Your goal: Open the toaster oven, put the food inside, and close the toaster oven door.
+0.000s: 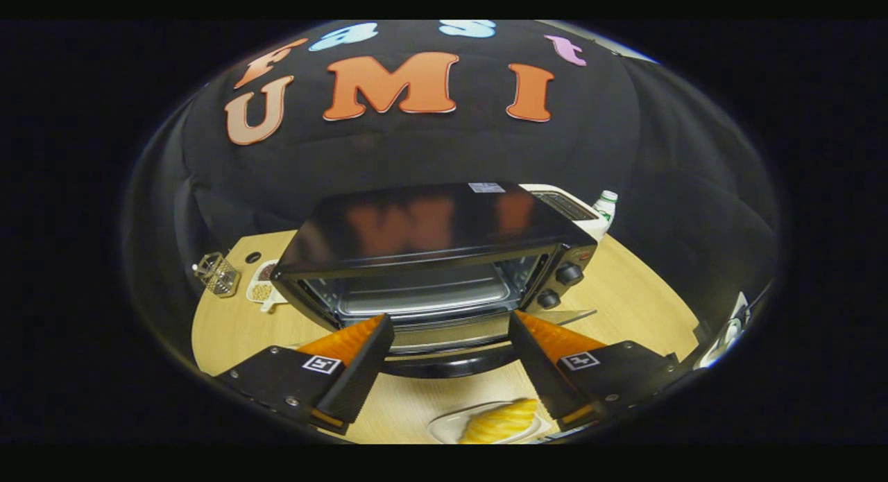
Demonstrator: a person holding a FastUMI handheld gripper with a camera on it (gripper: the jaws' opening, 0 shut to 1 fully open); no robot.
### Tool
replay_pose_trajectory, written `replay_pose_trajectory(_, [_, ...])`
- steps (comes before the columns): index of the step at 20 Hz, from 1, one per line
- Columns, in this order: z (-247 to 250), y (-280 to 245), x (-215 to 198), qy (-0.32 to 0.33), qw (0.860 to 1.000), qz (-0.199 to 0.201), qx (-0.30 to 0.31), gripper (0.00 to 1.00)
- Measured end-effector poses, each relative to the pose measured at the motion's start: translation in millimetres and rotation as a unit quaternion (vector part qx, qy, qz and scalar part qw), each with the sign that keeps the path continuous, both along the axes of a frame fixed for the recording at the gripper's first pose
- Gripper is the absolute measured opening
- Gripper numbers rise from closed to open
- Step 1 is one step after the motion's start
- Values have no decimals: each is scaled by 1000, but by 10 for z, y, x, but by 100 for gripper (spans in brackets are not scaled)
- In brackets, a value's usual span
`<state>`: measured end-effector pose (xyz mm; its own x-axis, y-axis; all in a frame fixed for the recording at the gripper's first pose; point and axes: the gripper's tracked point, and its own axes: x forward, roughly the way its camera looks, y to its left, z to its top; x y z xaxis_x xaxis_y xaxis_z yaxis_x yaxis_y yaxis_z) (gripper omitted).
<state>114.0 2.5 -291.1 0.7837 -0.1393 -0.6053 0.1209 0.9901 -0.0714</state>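
I can make out no brand name anywhere: the toaster oven (444, 260) carries a pale sticker (486, 187) on its glossy black top, too small to read, and the bottle (605, 206) behind it shows a label I cannot decipher. My gripper (449, 340) points level at the oven's front from slightly above, fingers (361, 354) spread wide apart with nothing between them. The oven door (451, 347) hangs down open just ahead of the tips, and I can see the rack inside. Two knobs (559, 286) sit on the oven's right side. The food (501, 421), a yellow ridged pastry, rests on a white plate (447, 426) on the wooden table (624, 295), below and between the fingers.
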Motion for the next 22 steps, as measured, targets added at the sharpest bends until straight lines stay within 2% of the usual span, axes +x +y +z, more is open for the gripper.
replay_pose_trajectory(5, [-506,-75,-453,57,998,-15,4,98])
replay_pose_trajectory(11, [-939,-99,-590,95,995,-32,3,97])
replay_pose_trajectory(14, [-1162,-63,-699,118,991,-49,27,98])
replay_pose_trajectory(18, [-1180,-76,-686,114,991,-55,31,98])
replay_pose_trajectory(22, [-900,-41,-883,92,993,-74,26,97])
